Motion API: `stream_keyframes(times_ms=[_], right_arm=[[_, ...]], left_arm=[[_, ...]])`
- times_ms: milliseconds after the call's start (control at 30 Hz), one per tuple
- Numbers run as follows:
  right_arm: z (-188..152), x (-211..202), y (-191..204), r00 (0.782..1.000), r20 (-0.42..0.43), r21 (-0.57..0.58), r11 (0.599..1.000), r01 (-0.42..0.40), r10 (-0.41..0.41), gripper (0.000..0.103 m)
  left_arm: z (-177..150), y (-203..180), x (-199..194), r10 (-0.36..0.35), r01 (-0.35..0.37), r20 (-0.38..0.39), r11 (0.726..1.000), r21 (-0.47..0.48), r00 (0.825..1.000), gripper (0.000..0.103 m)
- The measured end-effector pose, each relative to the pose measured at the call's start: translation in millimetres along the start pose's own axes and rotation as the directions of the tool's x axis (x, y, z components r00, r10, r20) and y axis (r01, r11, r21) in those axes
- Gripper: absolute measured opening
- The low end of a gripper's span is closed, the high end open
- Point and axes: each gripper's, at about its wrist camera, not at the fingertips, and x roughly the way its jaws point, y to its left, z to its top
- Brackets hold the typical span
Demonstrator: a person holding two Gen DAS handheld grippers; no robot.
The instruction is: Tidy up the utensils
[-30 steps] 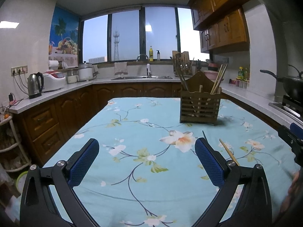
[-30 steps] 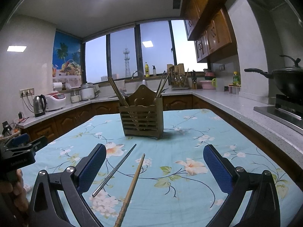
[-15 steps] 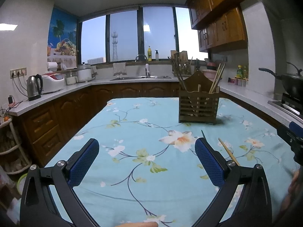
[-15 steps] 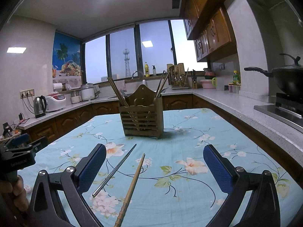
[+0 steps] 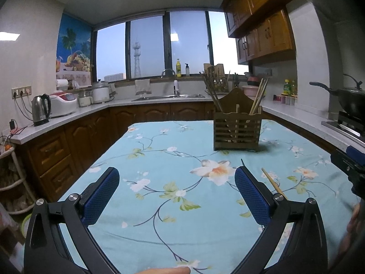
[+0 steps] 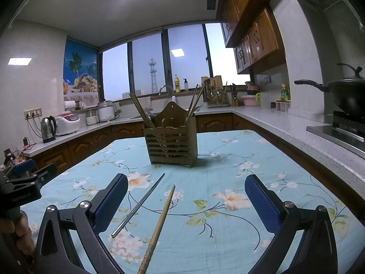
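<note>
A slatted wooden utensil holder stands on the floral blue tablecloth, with several chopsticks leaning in it. Two loose chopsticks lie in front of it: a metal chopstick and a wooden chopstick, both between the fingers of my right gripper, which hangs open above them. In the left wrist view only the tips of the two show, the wooden chopstick beside the right pad. My left gripper is open and empty over the cloth, to the left of the chopsticks.
Stone counters wrap around the table. A kettle and rice cookers sit at the left, a sink under the window, a black wok on the stove at the right. A fingertip shows at the bottom edge.
The left gripper's view has drifted slightly, with the holder shifting a little left in it. The right gripper and the chopsticks have stayed put.
</note>
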Motion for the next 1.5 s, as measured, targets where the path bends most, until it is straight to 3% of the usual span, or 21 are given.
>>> stream_keyframes(times_ms=[1500], right_arm=[[0.1, 1.1, 3.3, 1.0, 0.001, 0.003, 1.0, -0.004, 0.004, 0.103]], left_arm=[[2.5, -0.1, 4.5, -0.021, 0.021, -0.004, 1.0, 0.0, 1.0, 0.103]])
